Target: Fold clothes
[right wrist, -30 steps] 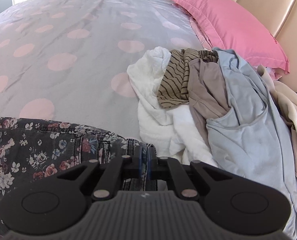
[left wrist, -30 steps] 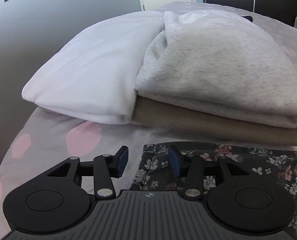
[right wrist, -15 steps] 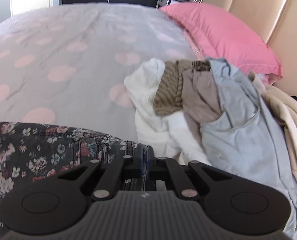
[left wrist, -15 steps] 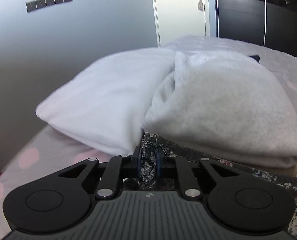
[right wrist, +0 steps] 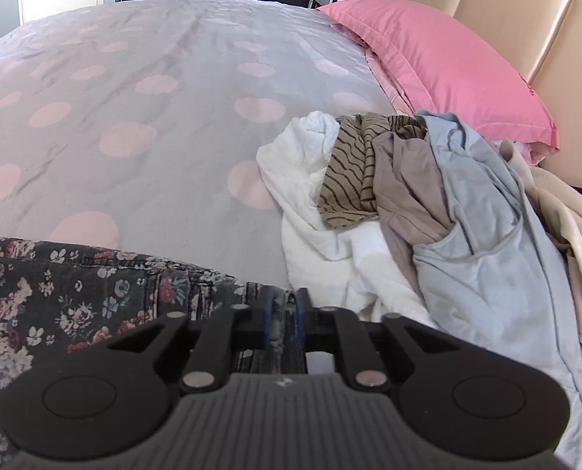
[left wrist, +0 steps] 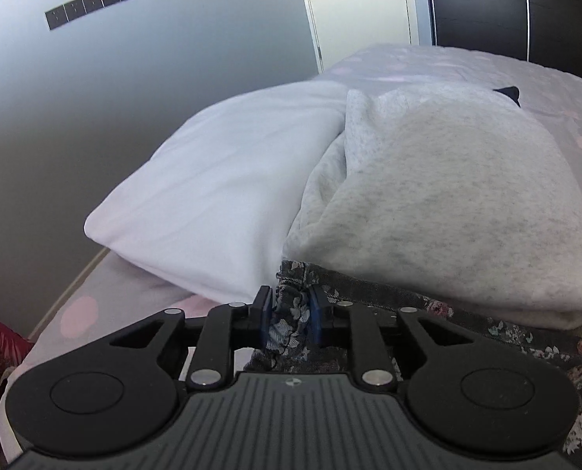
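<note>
The bed (right wrist: 142, 90), under a smooth grey cover dotted pink, is carrying everything. Soft folded clothes (left wrist: 428, 203) are stacking at its left end, probably the finished pile; a crumpled heap of unfolded clothes (right wrist: 428, 211) is waiting near the pink pillow (right wrist: 443, 62). The dark floral garment (right wrist: 67, 297), a stiffer weave, is lying along the near edge. The left gripper (left wrist: 289, 315) and right gripper (right wrist: 285, 319) are each pinching a bunched end of it, seemingly to lift it; both sets of jaws, narrowly parted, have just been loosening around the cloth.
</note>
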### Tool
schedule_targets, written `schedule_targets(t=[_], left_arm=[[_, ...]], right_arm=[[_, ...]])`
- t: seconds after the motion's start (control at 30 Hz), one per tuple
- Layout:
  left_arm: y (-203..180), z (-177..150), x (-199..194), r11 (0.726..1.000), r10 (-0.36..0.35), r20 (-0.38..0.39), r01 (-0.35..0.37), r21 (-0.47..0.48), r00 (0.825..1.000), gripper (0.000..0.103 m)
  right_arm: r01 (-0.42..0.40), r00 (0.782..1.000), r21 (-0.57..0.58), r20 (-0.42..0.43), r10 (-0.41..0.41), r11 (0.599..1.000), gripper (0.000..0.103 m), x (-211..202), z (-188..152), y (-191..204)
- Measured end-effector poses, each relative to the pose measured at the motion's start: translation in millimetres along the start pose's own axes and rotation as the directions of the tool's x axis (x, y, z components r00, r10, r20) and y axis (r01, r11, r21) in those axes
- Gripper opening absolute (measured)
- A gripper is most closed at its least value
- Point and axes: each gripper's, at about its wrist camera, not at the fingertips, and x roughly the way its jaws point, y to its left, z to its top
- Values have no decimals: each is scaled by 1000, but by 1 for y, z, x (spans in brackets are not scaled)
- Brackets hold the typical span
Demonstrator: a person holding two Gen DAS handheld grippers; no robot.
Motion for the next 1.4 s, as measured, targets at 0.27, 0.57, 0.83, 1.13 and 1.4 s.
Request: schedule_targets(t=[0.27,0.57,0.83,1.13,1.4], left_arm=[[1,-34,-69,971,-134,-5,133,197,991,28],[11,-129,-132,860,-234,-146,275,430,961,46],[64,-186,-126,865,-93,-249,202,459,964,47],[84,-194,-111,906,-27,-357,174,387,934,3],[74,-196,-105,888,76,-328,86,452,942,3]], right_arm=[[-171,985,-118,8,173,978,30,-72,-27,12],[-326,943,-147,18,332,934,39,-149,-106,42],[-365,930,-146,-1,368,920,43,-174,-147,60],[-262,965,-189,-61,255,946,44,-163,-169,66],[-244,965,-169,-141,222,955,44,-140,-172,60]])
